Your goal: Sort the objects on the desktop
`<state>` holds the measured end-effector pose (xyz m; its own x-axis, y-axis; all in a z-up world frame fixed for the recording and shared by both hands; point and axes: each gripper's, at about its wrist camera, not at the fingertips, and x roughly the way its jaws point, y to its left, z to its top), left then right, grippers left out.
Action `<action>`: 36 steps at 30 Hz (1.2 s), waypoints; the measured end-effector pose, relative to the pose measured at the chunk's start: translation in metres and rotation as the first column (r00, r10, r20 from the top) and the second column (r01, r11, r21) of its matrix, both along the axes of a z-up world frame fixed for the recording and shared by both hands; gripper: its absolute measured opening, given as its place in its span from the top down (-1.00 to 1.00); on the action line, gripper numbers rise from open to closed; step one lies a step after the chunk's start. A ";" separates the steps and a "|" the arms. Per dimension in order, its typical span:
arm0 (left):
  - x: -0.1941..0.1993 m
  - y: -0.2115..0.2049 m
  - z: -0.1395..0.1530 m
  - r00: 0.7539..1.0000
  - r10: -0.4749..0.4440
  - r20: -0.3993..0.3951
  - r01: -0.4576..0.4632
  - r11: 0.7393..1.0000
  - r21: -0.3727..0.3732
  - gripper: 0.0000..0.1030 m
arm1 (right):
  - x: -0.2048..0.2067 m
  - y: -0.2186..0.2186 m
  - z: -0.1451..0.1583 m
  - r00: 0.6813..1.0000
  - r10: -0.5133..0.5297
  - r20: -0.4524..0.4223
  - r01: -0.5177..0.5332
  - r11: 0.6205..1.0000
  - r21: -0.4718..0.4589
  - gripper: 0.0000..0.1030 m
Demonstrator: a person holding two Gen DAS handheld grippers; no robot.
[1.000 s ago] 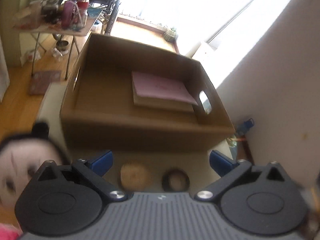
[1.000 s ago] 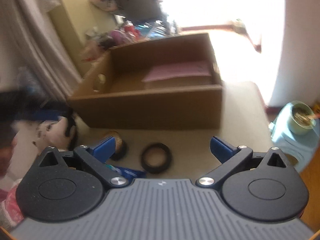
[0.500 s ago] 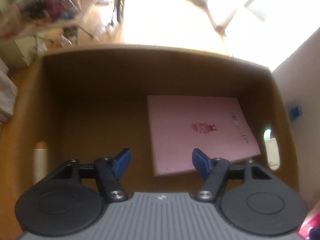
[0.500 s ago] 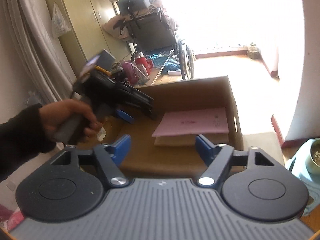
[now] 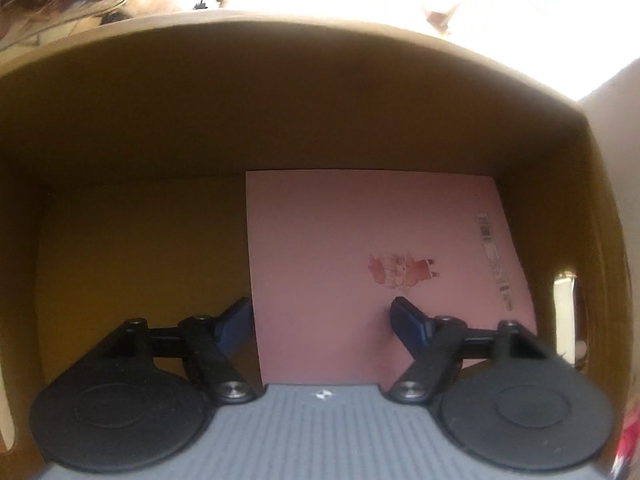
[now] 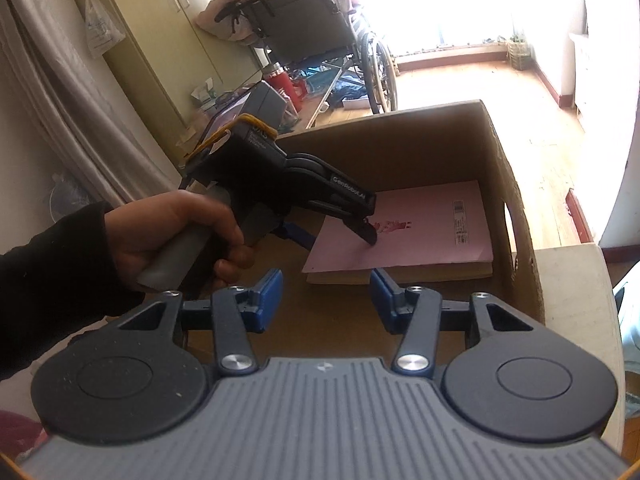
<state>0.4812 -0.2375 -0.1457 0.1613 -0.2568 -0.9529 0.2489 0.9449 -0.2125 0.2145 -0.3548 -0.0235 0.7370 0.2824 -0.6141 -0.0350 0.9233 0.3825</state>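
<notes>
An open cardboard box (image 5: 280, 92) (image 6: 516, 184) holds a pink book (image 5: 360, 248) (image 6: 420, 228) lying flat on a tan book (image 6: 400, 274), at the box's right side. My left gripper (image 5: 322, 316) is open and empty, reaching down inside the box just above the pink book's near left part. In the right wrist view the left gripper (image 6: 332, 220) shows held by a hand, tips over the pink cover. My right gripper (image 6: 326, 296) is open and empty, above the box's near wall.
The box stands on a pale table (image 6: 572, 300); its right wall has a handle cut-out (image 5: 566, 312). A wheelchair (image 6: 320, 28), a cluttered side table (image 6: 288, 96) and cupboards (image 6: 160, 40) stand behind on a wooden floor.
Both grippers lifted from the table front, where a doll and rings lay, to the box. The left gripper went down into the box towards the pink book; both jaws narrowed a little.
</notes>
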 end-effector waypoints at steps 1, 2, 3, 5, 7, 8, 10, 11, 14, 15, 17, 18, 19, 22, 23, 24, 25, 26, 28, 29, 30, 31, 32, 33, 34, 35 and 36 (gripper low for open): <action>-0.002 -0.005 0.000 1.000 -0.011 0.007 0.011 1.000 0.006 -0.54 | 0.000 0.000 -0.001 1.000 -0.002 -0.003 0.002 1.000 0.006 0.06; -0.004 -0.009 0.001 1.000 -0.021 0.015 0.021 1.000 0.023 -0.60 | 0.000 -0.001 -0.002 1.000 -0.002 -0.004 0.002 1.000 0.012 0.06; -0.007 -0.014 0.001 0.999 -0.035 0.021 0.034 0.999 0.038 -0.63 | -0.001 -0.001 -0.002 1.000 -0.002 -0.004 0.002 1.000 0.015 0.06; -0.011 -0.020 -0.001 0.998 -0.062 0.030 0.060 0.996 0.064 -0.66 | -0.004 -0.001 -0.002 1.000 -0.002 0.000 0.002 1.000 0.017 0.05; -0.014 -0.021 -0.001 0.997 -0.066 0.032 0.064 0.995 0.070 -0.67 | -0.006 -0.002 -0.001 1.000 -0.006 0.008 0.006 1.000 0.011 0.04; -0.016 -0.020 0.001 0.997 -0.064 0.035 0.061 0.996 0.070 -0.68 | -0.008 -0.001 0.000 1.000 -0.010 0.011 0.010 1.000 0.002 0.04; -0.021 -0.017 0.009 0.998 -0.054 0.042 0.051 0.996 0.078 -0.73 | -0.012 -0.002 0.004 1.000 -0.017 0.014 0.017 1.000 -0.011 0.04; -0.025 -0.014 0.015 0.997 -0.051 0.050 0.047 0.996 0.082 -0.74 | -0.015 -0.002 0.006 1.000 -0.018 0.017 0.019 1.000 -0.013 0.04; -0.041 -0.003 0.041 0.995 -0.044 0.093 0.037 0.996 0.078 -0.74 | -0.029 -0.004 0.014 0.999 -0.024 0.031 0.025 0.999 -0.024 0.03; -0.048 0.002 0.052 0.993 -0.035 0.109 0.028 0.997 0.071 -0.74 | -0.035 -0.004 0.017 0.999 -0.029 0.037 0.031 0.999 -0.030 0.03; -0.065 0.018 0.079 0.989 -0.006 0.149 0.002 1.000 0.029 -0.74 | -0.049 -0.006 0.023 0.998 -0.041 0.047 0.043 0.999 -0.034 -0.01; -0.064 0.023 0.093 0.986 0.008 0.167 -0.008 1.000 0.003 -0.74 | -0.058 -0.006 0.026 0.997 -0.049 0.052 0.051 0.998 -0.035 -0.02; -0.076 0.028 0.108 0.982 0.021 0.187 -0.017 1.000 -0.025 -0.74 | -0.067 -0.006 0.029 0.997 -0.057 0.056 0.059 0.998 -0.037 -0.07; -0.118 0.058 0.156 0.958 0.062 0.282 -0.031 0.993 -0.113 -0.76 | -0.101 -0.007 0.039 0.993 -0.089 0.082 0.093 0.995 -0.047 -0.21; -0.137 0.067 0.168 0.947 0.077 0.312 -0.037 0.991 -0.132 -0.83 | -0.112 -0.009 0.041 0.991 -0.096 0.092 0.101 0.994 -0.048 -0.28; -0.154 0.076 0.182 0.935 0.091 0.343 -0.040 0.988 -0.151 -0.87 | -0.126 -0.010 0.043 0.989 -0.105 0.103 0.111 0.993 -0.049 -0.32; -0.175 0.088 0.194 0.921 0.105 0.376 -0.043 0.985 -0.169 -0.90 | -0.138 -0.011 0.044 0.987 -0.114 0.109 0.120 0.992 -0.047 -0.39; -0.193 0.094 0.204 0.905 0.121 0.407 -0.047 0.981 -0.186 -0.90 | -0.149 -0.012 0.043 0.986 -0.123 0.109 0.128 0.991 -0.040 -0.44; -0.232 0.116 0.224 0.877 0.144 0.459 -0.055 0.978 -0.201 -0.92 | -0.167 -0.015 0.041 0.986 -0.132 0.098 0.134 0.991 -0.020 -0.47; -0.245 0.125 0.230 0.865 0.152 0.478 -0.058 0.977 -0.206 -0.94 | -0.174 -0.017 0.039 0.987 -0.134 0.086 0.135 0.991 -0.010 -0.49; -0.258 0.131 0.234 0.853 0.163 0.496 -0.065 0.976 -0.210 -0.94 | -0.182 -0.018 0.037 0.988 -0.136 0.073 0.137 0.991 0.000 -0.50; -0.272 0.138 0.236 0.844 0.172 0.509 -0.072 0.975 -0.210 -0.94 | -0.187 -0.018 0.035 0.988 -0.139 0.062 0.138 0.990 0.009 -0.52; -0.286 0.147 0.239 0.837 0.173 0.519 -0.075 0.976 -0.205 -0.94 | -0.194 -0.019 0.034 0.989 -0.141 0.052 0.141 0.990 0.018 -0.54; -0.298 0.160 0.236 0.831 0.174 0.528 -0.081 0.978 -0.194 -0.94 | -0.199 -0.018 0.033 0.989 -0.140 0.047 0.140 0.990 0.022 -0.56; -0.313 0.164 0.230 0.821 0.175 0.543 -0.090 0.979 -0.180 -0.94 | -0.203 -0.017 0.032 0.989 -0.139 0.041 0.138 0.990 0.023 -0.59; -0.326 0.166 0.223 0.813 0.173 0.557 -0.094 0.981 -0.168 -0.95 | -0.205 -0.015 0.031 0.990 -0.137 0.035 0.136 0.991 0.020 -0.62; -0.339 0.170 0.219 0.809 0.166 0.564 -0.093 0.983 -0.156 -0.95 | -0.207 -0.013 0.031 0.990 -0.134 0.030 0.134 0.991 0.018 -0.65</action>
<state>0.1427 -0.0674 0.0736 0.7074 -0.2962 -0.6418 0.2368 0.9548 -0.1796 0.0077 -0.3677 0.0074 0.7876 0.1895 -0.5863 0.0765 0.9141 0.3982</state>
